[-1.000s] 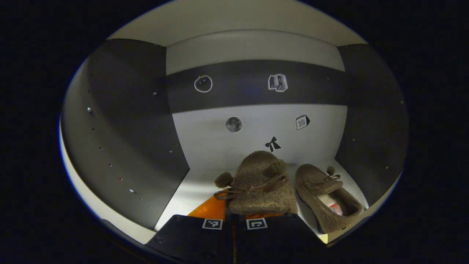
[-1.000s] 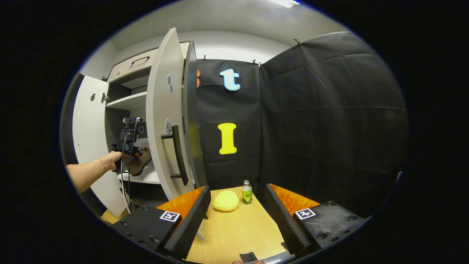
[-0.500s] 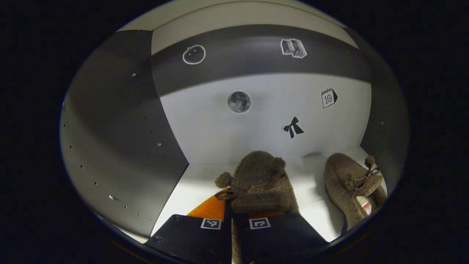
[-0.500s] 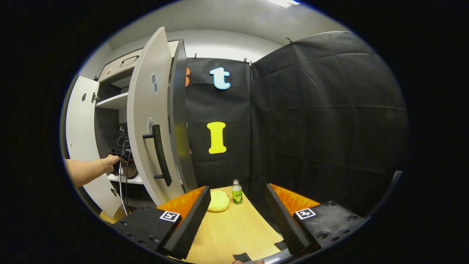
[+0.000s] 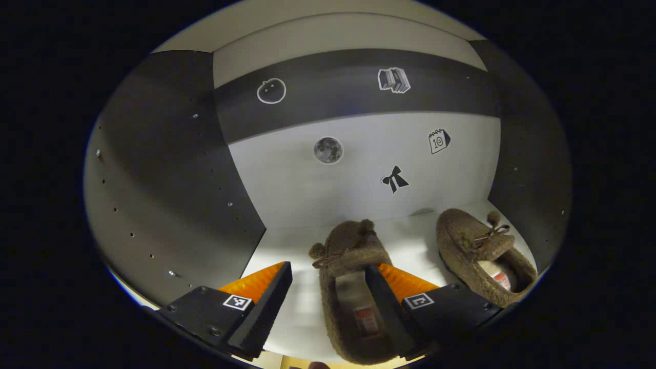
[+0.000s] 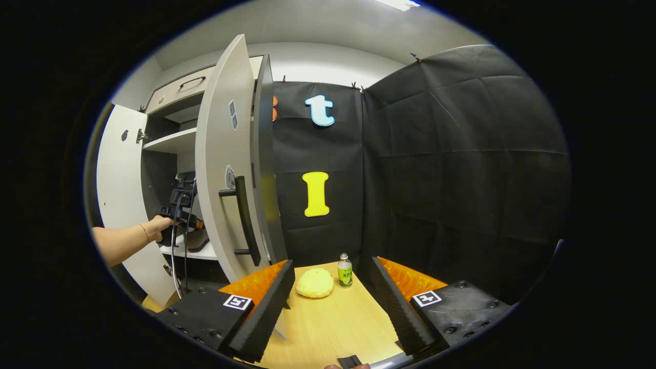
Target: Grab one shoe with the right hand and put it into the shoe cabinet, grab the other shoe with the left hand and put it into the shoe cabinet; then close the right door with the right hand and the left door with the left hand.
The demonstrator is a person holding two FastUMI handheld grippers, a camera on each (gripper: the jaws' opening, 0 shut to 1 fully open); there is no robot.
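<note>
Left gripper (image 5: 328,302): fingers spread wide, reaching into the shoe cabinet (image 5: 169,169) and gripping nothing.
Near shoe (image 5: 353,287): a fuzzy brown slipper flat on the white shelf (image 5: 287,246), lying between the spread fingers, toe pointing away toward the back panel; the right finger crosses in front of its side, and contact cannot be told.
Far shoe (image 5: 482,251): the matching slipper, on the same shelf, off to the right of the left gripper's right finger and apart from the near shoe.
Back panel (image 5: 359,169): straight ahead of the left gripper, pale with a dark band above and small stickers on it.
Right gripper (image 6: 330,302): fingers wide apart and empty, hanging over the wooden table (image 6: 328,328).
Right door (image 6: 225,164): standing open, up and to the left of the right gripper, its dark handle (image 6: 243,215) facing out.
Left door (image 6: 120,195): open too, farther left.
Hand (image 6: 156,228): seen in the right gripper view, holding the left gripper inside the cabinet at shelf level.
Table extras: a yellow bun-like object (image 6: 313,283) and a small green-labelled bottle (image 6: 345,270) just ahead, between the right gripper's fingers.
</note>
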